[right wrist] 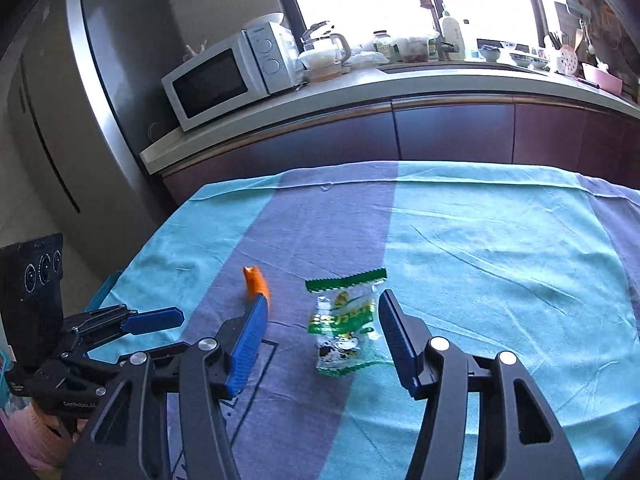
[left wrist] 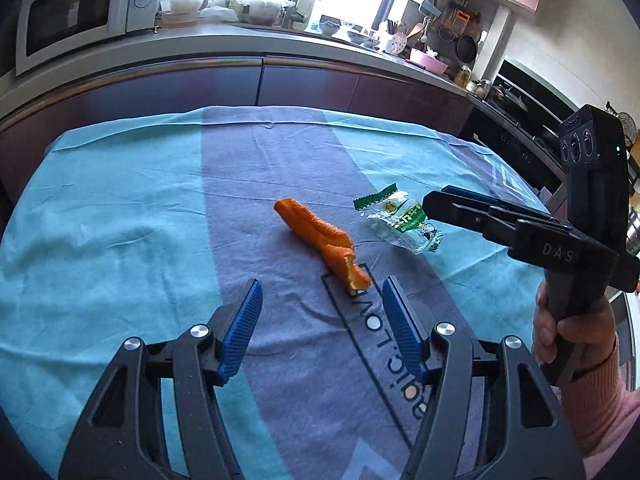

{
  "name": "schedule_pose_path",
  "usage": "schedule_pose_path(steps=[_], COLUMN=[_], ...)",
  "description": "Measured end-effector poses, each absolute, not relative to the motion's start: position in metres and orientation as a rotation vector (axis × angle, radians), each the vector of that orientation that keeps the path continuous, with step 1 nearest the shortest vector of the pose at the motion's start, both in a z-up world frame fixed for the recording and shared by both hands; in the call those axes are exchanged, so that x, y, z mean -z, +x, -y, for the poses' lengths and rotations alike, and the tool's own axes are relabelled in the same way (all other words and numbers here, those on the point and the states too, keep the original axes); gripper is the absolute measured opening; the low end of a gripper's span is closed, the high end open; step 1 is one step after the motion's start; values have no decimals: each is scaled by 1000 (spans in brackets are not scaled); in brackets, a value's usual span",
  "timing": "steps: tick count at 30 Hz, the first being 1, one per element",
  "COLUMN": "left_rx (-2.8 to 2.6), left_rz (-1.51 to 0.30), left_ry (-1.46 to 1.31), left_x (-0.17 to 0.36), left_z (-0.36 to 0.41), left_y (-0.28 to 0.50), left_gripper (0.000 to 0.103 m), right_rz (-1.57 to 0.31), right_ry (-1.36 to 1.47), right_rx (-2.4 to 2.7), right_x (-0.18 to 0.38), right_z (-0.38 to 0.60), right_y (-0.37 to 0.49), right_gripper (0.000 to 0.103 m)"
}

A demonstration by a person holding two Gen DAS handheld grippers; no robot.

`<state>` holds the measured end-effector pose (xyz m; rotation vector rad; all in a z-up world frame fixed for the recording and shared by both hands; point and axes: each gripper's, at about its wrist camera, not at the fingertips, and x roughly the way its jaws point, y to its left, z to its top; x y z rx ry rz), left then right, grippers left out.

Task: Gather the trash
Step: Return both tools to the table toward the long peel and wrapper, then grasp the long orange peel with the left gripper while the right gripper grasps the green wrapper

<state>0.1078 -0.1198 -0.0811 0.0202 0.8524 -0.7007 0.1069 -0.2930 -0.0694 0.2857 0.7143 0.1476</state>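
2 grippers over the trash
Left gripper [left wrist: 322, 296] gapes at orange wrapper [left wrist: 322, 236]; right gripper [right wrist: 320, 320] spread around green packet [right wrist: 346, 320], 12 o'clock.

Two wrappers are counted on the table [left wrist: 120, 200]: one orange wrapper [left wrist: 320, 236] and one clear green-printed wrapper [left wrist: 400, 220]. Two grippers are seen.

Both grippers hover, jaws spread wide — left gripper [left wrist: 322, 294] low, right gripper [right wrist: 320, 316] beside it, apparently level.
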Motion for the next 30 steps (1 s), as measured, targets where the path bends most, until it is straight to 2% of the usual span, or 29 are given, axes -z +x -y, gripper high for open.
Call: schedule_pose_path(steps=[7,11,16,20,22,23,26,30], left_rx=[693,682,686,680,686,686,678,677], left_rz=[-935,-954,-973,-975,-981,-980,-965,-946], left_ry=[14,0,-24,-42,-57,-57,-39,-27], left_x=[95,97,100,101,102,102,101,99], left_z=[143,148,152,148,146,146,148,147], left_y=[129,137,146,147,148,147,144,140], left_gripper=[50,47,34,28,19,19,17,16], right_rz=[-744,-753,-763,-767,-773,-778,-786,-794], right_ry=[320,328,348,356,354,355,361,371], right_rx=[-164,-176,-186,-191,-193,-195,-192,-193], right_x=[83,86,89,90,91,91,92,94], right_z=[304,305,307,309,308,308,309,311], right_y=[104,109,112,112,113,114,114,115], right_gripper=[57,57,57,57,57,57,54,44])
